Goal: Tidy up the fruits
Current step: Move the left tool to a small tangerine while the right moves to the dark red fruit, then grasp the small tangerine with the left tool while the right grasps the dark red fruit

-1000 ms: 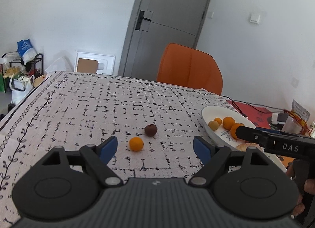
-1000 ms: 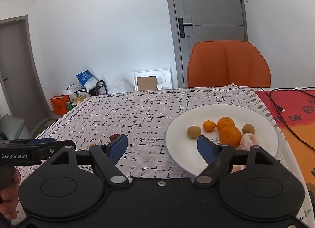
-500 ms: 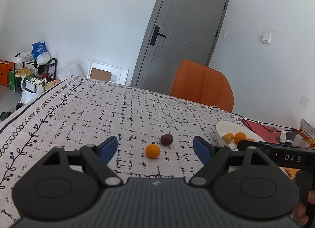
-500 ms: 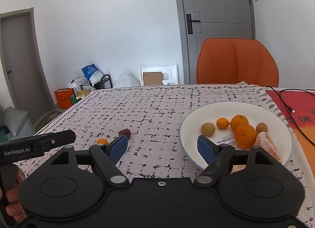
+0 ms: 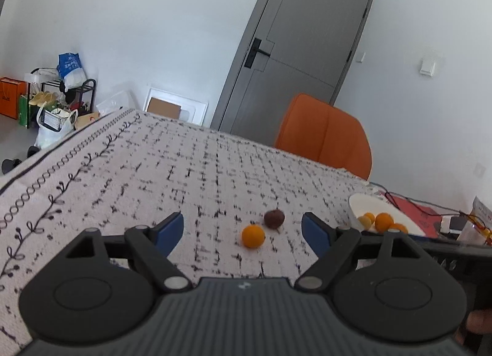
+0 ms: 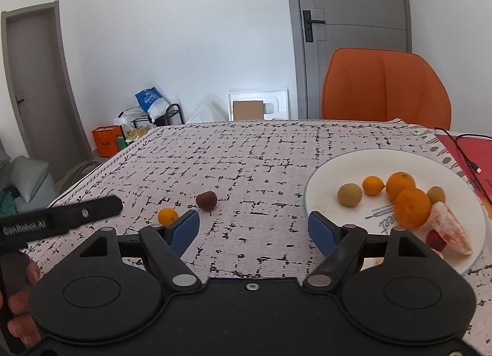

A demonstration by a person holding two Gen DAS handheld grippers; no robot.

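A small orange [image 5: 253, 236] and a dark brown-red fruit [image 5: 274, 218] lie side by side on the patterned tablecloth [image 5: 172, 177]. They sit just beyond my open, empty left gripper [image 5: 243, 233], between its fingers in the view. In the right wrist view the same orange [image 6: 167, 216] and dark fruit [image 6: 206, 199] lie left of my open, empty right gripper [image 6: 253, 231]. A white plate [image 6: 323, 171] to the right holds several oranges, two brownish round fruits and a peeled piece. The plate also shows in the left wrist view [image 5: 356, 203].
An orange chair [image 6: 386, 85] stands behind the table's far edge. A red mat with a black cable [image 6: 461, 153] lies right of the plate. The left gripper's body [image 6: 61, 217] shows at the left of the right wrist view. Bags and a rack [image 5: 52, 100] stand on the floor.
Both grippers have drawn back and tilted up, so the fruits and plate look farther off. In the right wrist view the two loose fruits have come into full sight. Both grippers stay open.
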